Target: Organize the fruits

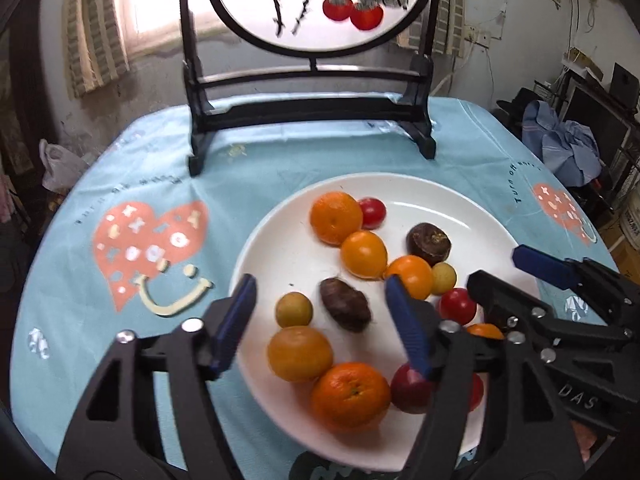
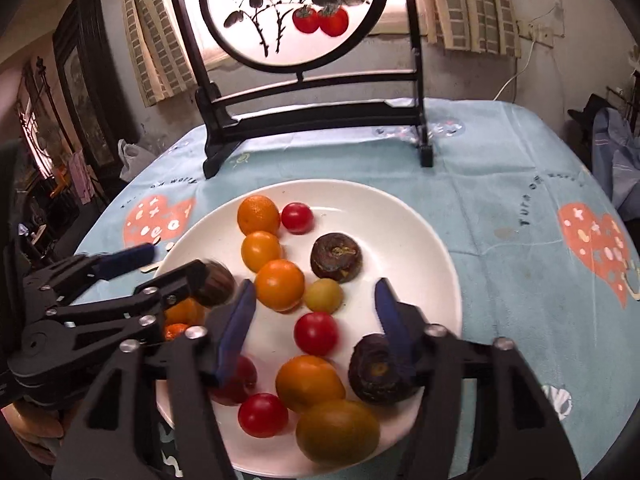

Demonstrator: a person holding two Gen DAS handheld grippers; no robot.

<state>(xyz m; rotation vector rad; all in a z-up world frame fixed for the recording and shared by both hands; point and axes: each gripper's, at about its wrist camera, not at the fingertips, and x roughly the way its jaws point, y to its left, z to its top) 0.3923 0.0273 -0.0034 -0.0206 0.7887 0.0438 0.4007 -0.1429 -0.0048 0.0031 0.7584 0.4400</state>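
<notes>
1. A white plate (image 1: pixel 272 240) sits on a table with a blue cloth (image 1: pixel 120 168), holding all the fruit: tangerines, small oranges, red cherry tomatoes, yellow-green fruits and dark brown ones.
2. The dark oblong fruit (image 1: pixel 345 303) lies with its long axis slanting from upper left to lower right in the left wrist view, near the plate's middle.
3. A line of fruit runs diagonally across the plate: a tangerine (image 1: pixel 335 218) touching a tomato (image 1: pixel 372 213), then two oranges touching in turn.
4. The left gripper (image 1: pixel 320 312) hovers over the plate's near side, jaws well apart and gripping nothing; the oblong fruit and a yellow-green fruit (image 1: pixel 293 309) show between its fingers.
5. The right gripper (image 2: pixel 314 320) is also parted and empty, above a tomato (image 2: pixel 316 333); its right finger overlaps a dark round fruit (image 2: pixel 374 374).
6. The two grippers stand side by side over the plate.
7. Behind the plate stands a black-framed round screen (image 1: pixel 320 0) painted with red fruit, blocking the table's far side.
</notes>
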